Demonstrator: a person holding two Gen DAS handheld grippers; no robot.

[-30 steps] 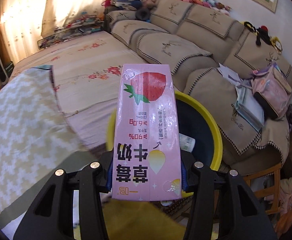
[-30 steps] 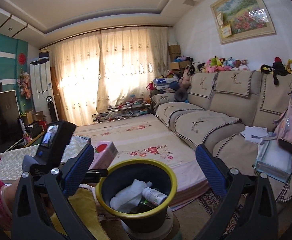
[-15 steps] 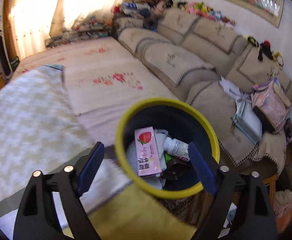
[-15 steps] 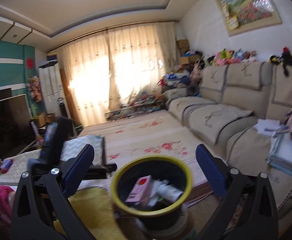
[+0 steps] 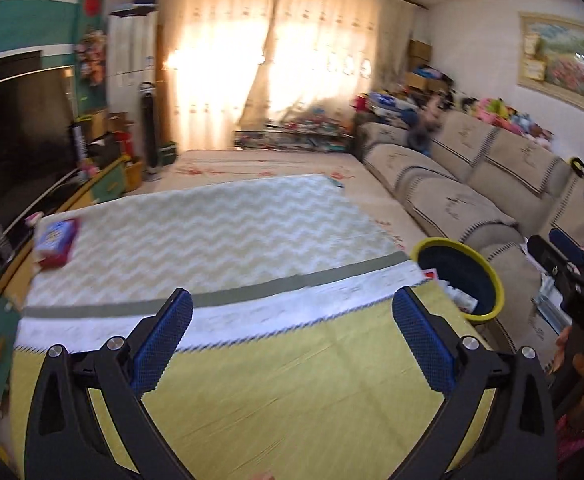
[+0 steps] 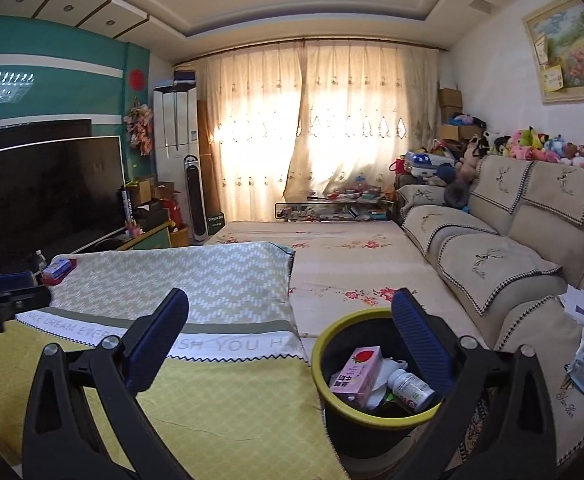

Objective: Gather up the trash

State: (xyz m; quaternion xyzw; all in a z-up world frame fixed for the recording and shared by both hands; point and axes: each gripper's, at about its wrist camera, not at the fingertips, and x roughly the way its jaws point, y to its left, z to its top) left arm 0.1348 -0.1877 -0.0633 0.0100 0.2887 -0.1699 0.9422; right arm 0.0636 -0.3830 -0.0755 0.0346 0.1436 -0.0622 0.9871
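Observation:
A black bin with a yellow rim (image 6: 333, 330) stands off the table's right edge; it also shows in the left wrist view (image 5: 495, 280). Inside lie a pink strawberry milk carton (image 6: 356, 371), a white bottle (image 6: 409, 390) and white paper. My left gripper (image 5: 292, 344) is open and empty above the yellow cloth on the table. My right gripper (image 6: 292, 344) is open and empty, its right finger over the bin. A blue and red packet (image 5: 56, 241) lies at the table's far left edge; it also shows in the right wrist view (image 6: 56, 269).
The table carries a yellow cloth (image 5: 292, 400) and a zigzag cloth (image 5: 212, 232). A beige sofa (image 6: 511, 256) runs along the right with papers on it. A television (image 6: 48, 196) stands at the left. A low bed with floral cover (image 6: 351, 256) lies beyond.
My left gripper opened and dropped the pink carton into the bin, then swung left and back over the table. My right gripper turned left; the carton now rests in the bin.

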